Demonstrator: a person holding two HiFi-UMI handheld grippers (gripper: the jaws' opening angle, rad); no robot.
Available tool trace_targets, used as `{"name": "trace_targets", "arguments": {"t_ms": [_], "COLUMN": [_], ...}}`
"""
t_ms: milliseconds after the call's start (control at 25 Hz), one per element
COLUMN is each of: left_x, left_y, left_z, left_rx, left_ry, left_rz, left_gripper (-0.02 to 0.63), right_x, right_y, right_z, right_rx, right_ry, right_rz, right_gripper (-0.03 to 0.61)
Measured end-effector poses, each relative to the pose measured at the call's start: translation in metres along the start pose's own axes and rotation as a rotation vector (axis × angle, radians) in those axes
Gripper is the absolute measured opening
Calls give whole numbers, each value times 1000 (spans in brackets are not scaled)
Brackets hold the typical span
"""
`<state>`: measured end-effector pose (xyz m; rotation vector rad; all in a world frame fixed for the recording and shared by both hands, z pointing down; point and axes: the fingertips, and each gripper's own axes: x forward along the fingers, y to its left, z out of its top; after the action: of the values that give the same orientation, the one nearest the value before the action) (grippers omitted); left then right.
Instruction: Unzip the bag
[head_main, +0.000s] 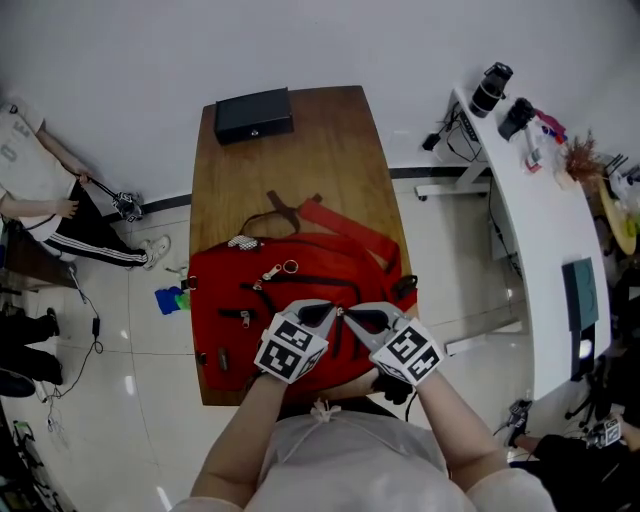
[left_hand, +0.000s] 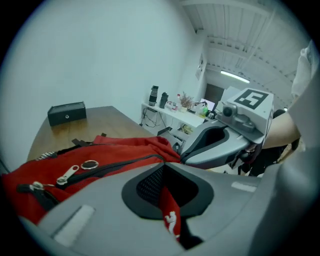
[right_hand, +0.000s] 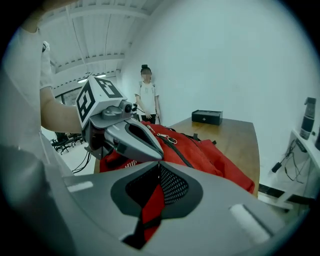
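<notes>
Red fabric of the bag, laid flat on the wooden table, is pinched by both tools: the left gripper and right gripper are each closed on a red strip, tips nearly touching. If cloth and not a pull is held, the zipper could be jammed, or the bag dragged off the near edge. A black box is seen at the far end, with a white desk, tiled floor and a bystander around.

A wooden table stands against a white wall on glossy floor tiles, a white desk nearby.
</notes>
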<state>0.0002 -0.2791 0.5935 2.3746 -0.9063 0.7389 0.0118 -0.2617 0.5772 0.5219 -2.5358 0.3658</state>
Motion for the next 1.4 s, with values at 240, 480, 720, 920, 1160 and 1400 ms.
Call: {"name": "trace_targets", "arguments": {"t_ms": [240,480,720,920,1160,1400], "left_x": [12,13,14,13,9,9], "left_y": [2,3,1,4,6,7], "left_z": [-11,-14,-14,-13,-15,-18], "left_rx": [-89,-84,-68,-66,-59,-33], "left_ry": [11,6,-8,-34,-65,-74], "left_rz": [-34,-22,-21,-7,1,29], "left_gripper": [6,6,6,6,6,6], "right_x": [-2,-3,-2,4,9,11], "right_y": [16,33,51,68,87,91], "right_z": [-4,-19,-40,-60,-84,-93], "right_rx": [-71,-72,-65,-25,78,161], "right_ry": [34,61,134,225,332,352], "right_rz": [-7,34,100,170,199,177], "right_gripper": [11,11,12,13,14,17]}}
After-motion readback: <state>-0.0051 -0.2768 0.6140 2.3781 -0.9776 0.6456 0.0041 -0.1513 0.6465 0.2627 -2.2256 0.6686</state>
